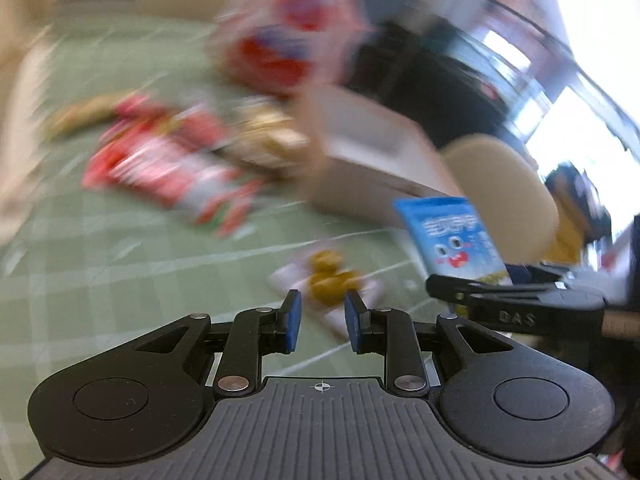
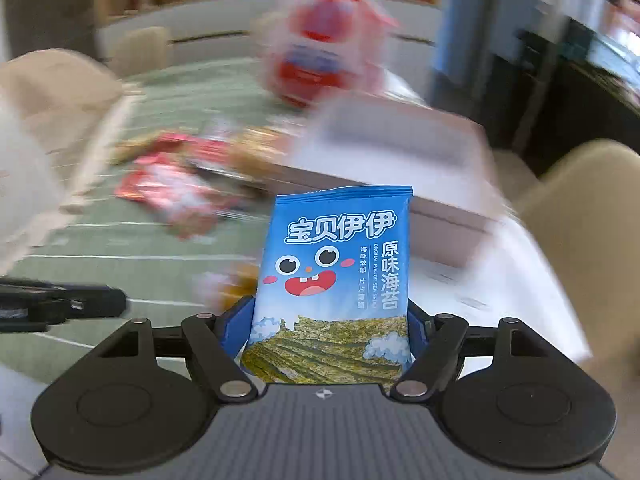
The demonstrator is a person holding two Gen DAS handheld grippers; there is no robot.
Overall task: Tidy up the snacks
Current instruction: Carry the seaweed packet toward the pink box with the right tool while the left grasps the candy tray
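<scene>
Seaweed packet [image 2: 336, 280], blue foil, cartoon face printed on front, clamped at its lower end between jaws of right gripper [image 2: 332, 336]; blue pads hidden behind its edges. Stands upright out of jaws, long axis pointing up and away, along the line of the fingers. Clear of tabletop [image 2: 120, 240], which wears a green checked cloth with white lines.

Open cardboard box [image 2: 400, 168], pale, shallow, rectangular, lies directly beyond packet's top edge in right wrist view, slightly to the right. Probably the destination, though not certain. Judged next move: carry forward along the packet's own axis, then tip in. Box rim near side faces the jaws; packet's top edge would cross it first.

Left gripper [image 1: 320, 320]: jaws part open, nothing between blue pads. Below and beyond it, small clear-wrapped snack with yellow-brown pieces [image 1: 328, 280] flat on cloth, almost dead ahead of the jaws. Nearer to left gripper than to right.

Further off, heavily blurred: red-and-white snack bag [image 1: 160, 164] lying flat, left of box; large pink-red bag [image 1: 288, 40] behind it. Details unreadable.

Beige chair back [image 2: 580, 232] at right edge of tabletop, beside box.

Risk noted: packet held only at the bottom; may flop on tilt.
</scene>
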